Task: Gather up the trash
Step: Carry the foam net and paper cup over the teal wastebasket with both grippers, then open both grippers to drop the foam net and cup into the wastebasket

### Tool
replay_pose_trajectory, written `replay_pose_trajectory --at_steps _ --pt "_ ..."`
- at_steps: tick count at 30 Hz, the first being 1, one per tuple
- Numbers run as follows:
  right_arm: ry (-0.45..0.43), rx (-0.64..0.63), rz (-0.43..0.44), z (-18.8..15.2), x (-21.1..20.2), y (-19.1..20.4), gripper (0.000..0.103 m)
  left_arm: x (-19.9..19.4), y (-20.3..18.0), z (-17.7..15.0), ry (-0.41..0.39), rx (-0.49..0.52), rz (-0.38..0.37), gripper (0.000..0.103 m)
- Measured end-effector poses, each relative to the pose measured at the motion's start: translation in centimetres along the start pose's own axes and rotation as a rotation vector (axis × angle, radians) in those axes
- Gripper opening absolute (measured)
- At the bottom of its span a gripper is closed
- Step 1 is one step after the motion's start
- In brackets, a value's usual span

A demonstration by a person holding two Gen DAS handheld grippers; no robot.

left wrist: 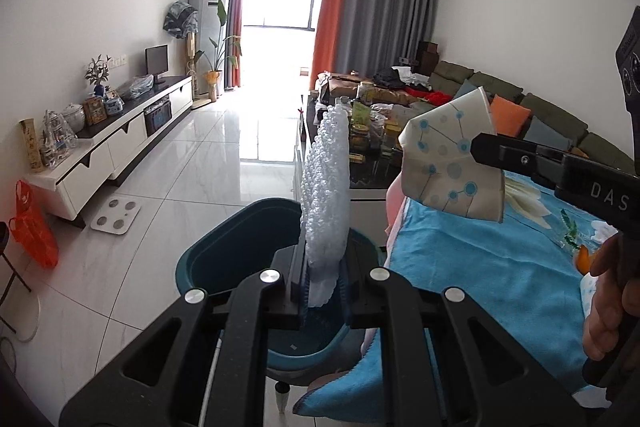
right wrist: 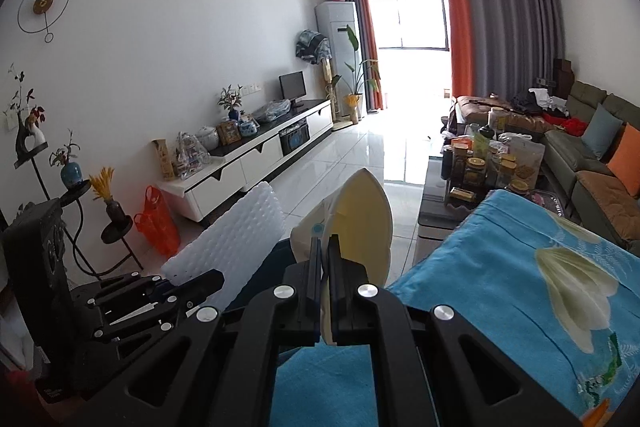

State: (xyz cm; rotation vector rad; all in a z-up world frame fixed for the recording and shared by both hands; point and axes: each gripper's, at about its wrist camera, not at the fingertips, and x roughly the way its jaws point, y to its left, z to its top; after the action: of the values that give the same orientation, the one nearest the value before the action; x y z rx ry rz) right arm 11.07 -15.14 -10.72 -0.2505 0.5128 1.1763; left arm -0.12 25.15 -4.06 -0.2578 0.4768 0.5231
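Observation:
My left gripper (left wrist: pixel 322 269) is shut on a white foam net sleeve (left wrist: pixel 325 195), held upright over a dark teal trash bin (left wrist: pixel 224 247) at the table's left edge. My right gripper (right wrist: pixel 325 251) is shut on a flattened paper cup (right wrist: pixel 356 211), cream inside with blue dots outside. In the left wrist view the cup (left wrist: pixel 452 163) hangs at the right, above the blue cloth, pinched by the right gripper (left wrist: pixel 480 147). In the right wrist view the foam sleeve (right wrist: pixel 232 243) and left gripper (right wrist: pixel 200 281) sit at lower left.
A blue flowered cloth (left wrist: pixel 472 263) covers the table at the right. A cluttered coffee table (right wrist: pixel 480 167) and green sofa (right wrist: pixel 592 163) lie beyond. A white TV cabinet (left wrist: pixel 120 143) lines the left wall, with an orange bag (left wrist: pixel 32 227) and a floor scale (left wrist: pixel 116 215).

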Motion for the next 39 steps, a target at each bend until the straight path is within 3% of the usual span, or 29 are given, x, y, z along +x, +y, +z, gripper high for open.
replay_pose_trajectory --at_steps 5,14,25,28,31,36,39 --pt "0.080 -0.028 0.042 0.3 4.2 2.1 0.002 0.8 2.8 -0.9 0.045 -0.042 0.032 0.012" --pt "0.272 -0.044 0.064 -0.6 11.6 3.1 0.002 5.5 3.4 -3.6 0.166 -0.112 0.036 0.012" --pt "0.401 -0.065 0.063 -1.6 15.8 3.7 0.007 11.1 3.6 -4.0 0.241 -0.152 0.042 0.014" --pt "0.408 -0.058 0.059 -1.8 16.1 3.3 0.015 11.3 3.1 -3.9 0.235 -0.145 0.057 0.020" --pt "0.415 -0.047 0.060 -1.9 16.2 2.9 0.022 11.6 3.1 -3.6 0.236 -0.144 0.068 0.040" --pt "0.392 -0.026 0.053 -1.7 15.4 2.2 0.023 10.8 2.8 -3.2 0.215 -0.155 0.077 0.043" --pt "0.370 -0.020 0.051 -1.3 14.6 2.1 0.030 10.0 2.7 -2.9 0.193 -0.160 0.085 0.053"
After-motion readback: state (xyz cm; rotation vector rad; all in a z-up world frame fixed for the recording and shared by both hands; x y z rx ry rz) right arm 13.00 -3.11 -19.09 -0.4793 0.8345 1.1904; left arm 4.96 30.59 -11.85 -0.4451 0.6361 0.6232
